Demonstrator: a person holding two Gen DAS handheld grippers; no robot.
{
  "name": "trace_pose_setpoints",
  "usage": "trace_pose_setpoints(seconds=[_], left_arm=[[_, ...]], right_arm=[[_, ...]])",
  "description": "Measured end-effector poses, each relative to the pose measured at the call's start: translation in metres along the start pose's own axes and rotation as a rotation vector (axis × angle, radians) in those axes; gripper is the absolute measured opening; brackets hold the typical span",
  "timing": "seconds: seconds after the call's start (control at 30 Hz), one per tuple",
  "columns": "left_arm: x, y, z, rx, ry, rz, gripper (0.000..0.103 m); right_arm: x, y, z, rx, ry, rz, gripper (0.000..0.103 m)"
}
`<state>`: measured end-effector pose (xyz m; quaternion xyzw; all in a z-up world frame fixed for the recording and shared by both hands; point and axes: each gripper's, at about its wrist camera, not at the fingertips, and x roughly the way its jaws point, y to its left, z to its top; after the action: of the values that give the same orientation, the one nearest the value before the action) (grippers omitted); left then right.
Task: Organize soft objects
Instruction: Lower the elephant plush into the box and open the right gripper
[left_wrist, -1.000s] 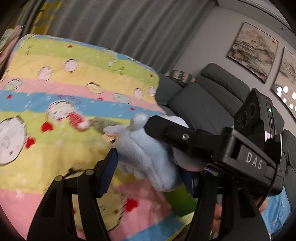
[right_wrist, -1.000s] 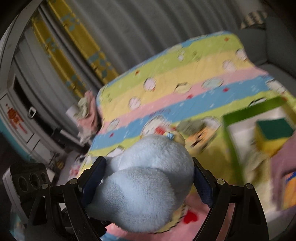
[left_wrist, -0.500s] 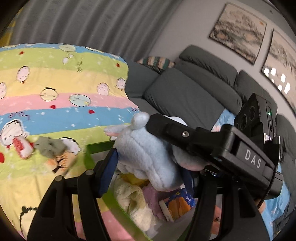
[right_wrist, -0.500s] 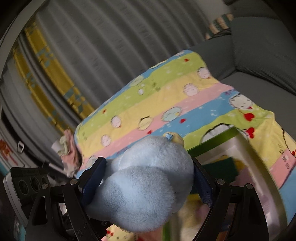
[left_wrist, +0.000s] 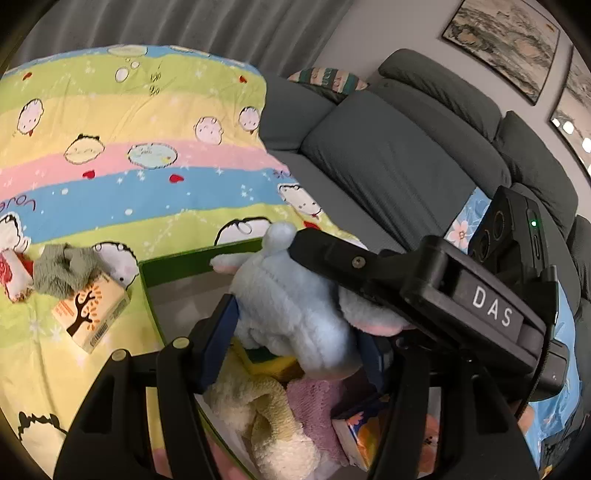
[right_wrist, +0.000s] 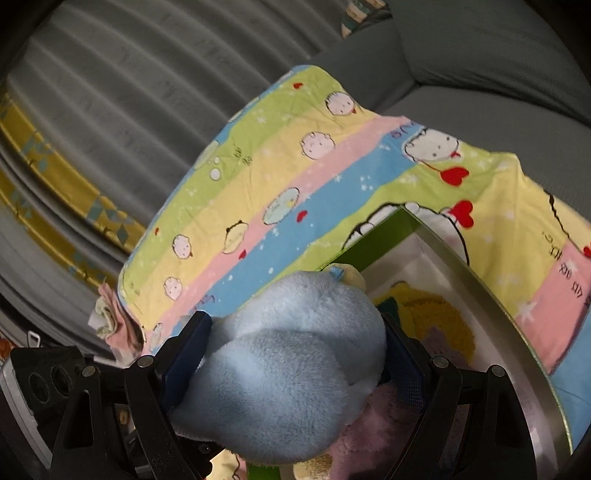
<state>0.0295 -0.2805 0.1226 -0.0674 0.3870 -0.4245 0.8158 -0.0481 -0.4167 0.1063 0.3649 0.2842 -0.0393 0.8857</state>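
Grey curtains and a dark grey sofa are seen behind a striped cartoon-print blanket spread over the sofa seat. On the blanket, toward its right edge, a green-walled box is set, and in it a cream terry cloth, a pink cloth, a yellow item and a printed packet are piled. A light blue plush toy is held above the open box by both tools at once. The left gripper is pinched on the toy's lower part, its blue pads pressed into the fur. The right gripper is clamped around the toy's round body, its jaws set wide and the pile bulging between them; its black arm is seen crossing over the toy in the left wrist view. Left of the box, on the blanket, a small printed carton is lying with a grey-green fuzzy item resting against its far corner. At the blanket's far left corner a crumpled pink cloth is seen in the right wrist view.
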Motion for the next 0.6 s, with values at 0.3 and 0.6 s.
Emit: trace_pose_setpoints(seconds=[0.3,0.6], left_arm=[[0.017,-0.001,-0.006,-0.007,0.060,0.070,0.062],[0.011,-0.012,-0.012,0.006,0.070,0.056,0.066]], right_arm=[[0.009,-0.012,-0.001,0.030,0.025,-0.003,0.090],[-0.010,-0.009,-0.004,0.007,-0.051,-0.034,0.095]])
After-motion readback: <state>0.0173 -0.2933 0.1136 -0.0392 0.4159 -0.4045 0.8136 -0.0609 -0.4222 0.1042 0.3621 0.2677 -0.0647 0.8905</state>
